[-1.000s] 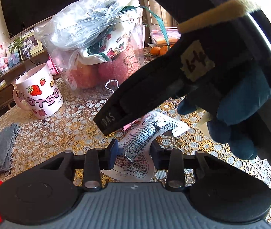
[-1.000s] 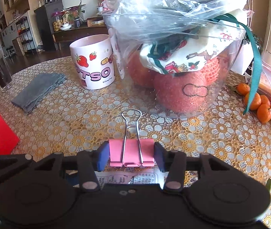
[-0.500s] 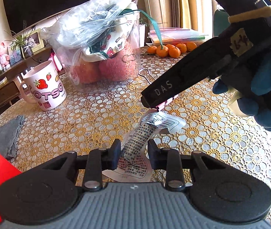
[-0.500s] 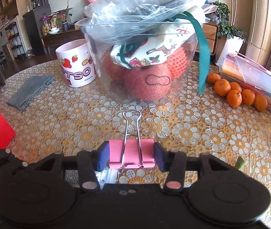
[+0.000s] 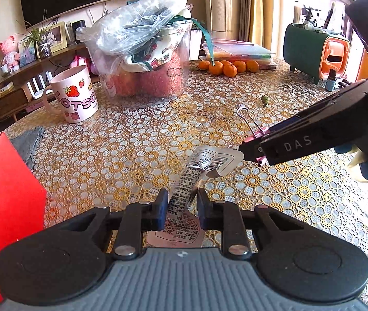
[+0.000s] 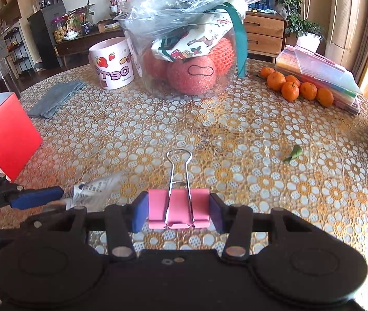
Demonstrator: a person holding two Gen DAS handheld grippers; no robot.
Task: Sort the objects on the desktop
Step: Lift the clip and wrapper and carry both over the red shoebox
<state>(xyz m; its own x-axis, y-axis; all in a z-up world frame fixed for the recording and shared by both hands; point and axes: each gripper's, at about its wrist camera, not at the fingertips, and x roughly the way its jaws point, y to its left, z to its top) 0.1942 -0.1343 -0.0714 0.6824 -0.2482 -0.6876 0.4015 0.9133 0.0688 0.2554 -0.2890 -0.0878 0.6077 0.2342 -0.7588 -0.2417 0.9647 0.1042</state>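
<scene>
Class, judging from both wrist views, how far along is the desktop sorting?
Done: nothing visibly put away yet. In hand: the right gripper clamps a pink binder clip; the left gripper, its fingers just closing, pinches a printed packet. Left: placing both, plus the mug, grey cloth and oranges.

**Two wrist cameras, angled down over one desk**

The left wrist view looks forward and down along the left gripper point(image 5: 180, 208), close above the desk point(image 5: 132, 140), facing a wall with a dark screen. The right wrist view looks likewise along the right gripper point(image 6: 178, 208), facing shelves and a wooden cabinet. Each catches the other gripper at its edge. Both share the clear tub point(image 5: 145, 59) point(image 6: 184, 51), the pink mug point(image 5: 73, 96) point(image 6: 111, 64), the oranges point(image 5: 228, 67) point(image 6: 295, 88) and the red box point(image 5: 5, 199) point(image 6: 2, 132).
</scene>
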